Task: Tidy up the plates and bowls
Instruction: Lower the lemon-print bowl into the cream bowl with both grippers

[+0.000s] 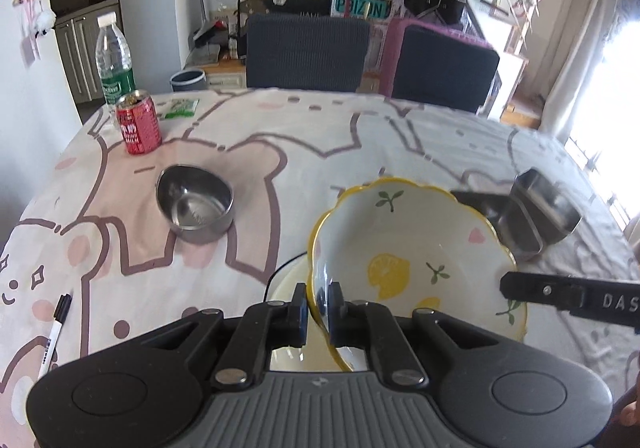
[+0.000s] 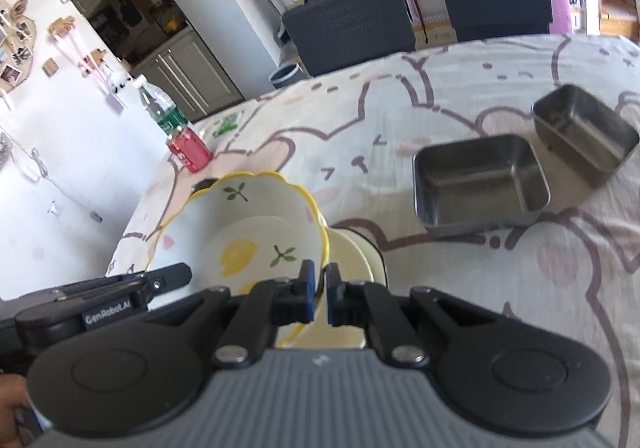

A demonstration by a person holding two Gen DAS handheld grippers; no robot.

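Observation:
A white bowl with a yellow scalloped rim and lemon print (image 1: 416,256) is held between both grippers, tilted above a cream plate with a dark rim (image 1: 288,284). My left gripper (image 1: 318,304) is shut on the bowl's near-left rim. My right gripper (image 2: 319,294) is shut on the bowl's right rim (image 2: 256,232); the cream plate (image 2: 360,248) shows beneath. A round steel bowl (image 1: 195,204) sits to the left. Two rectangular steel trays (image 2: 480,180) (image 2: 584,128) sit to the right.
A red can (image 1: 139,124), a water bottle (image 1: 115,60) and a green packet (image 1: 180,108) stand at the far left corner. A marker pen (image 1: 54,332) lies near the left edge. Two dark chairs (image 1: 306,52) stand behind the table.

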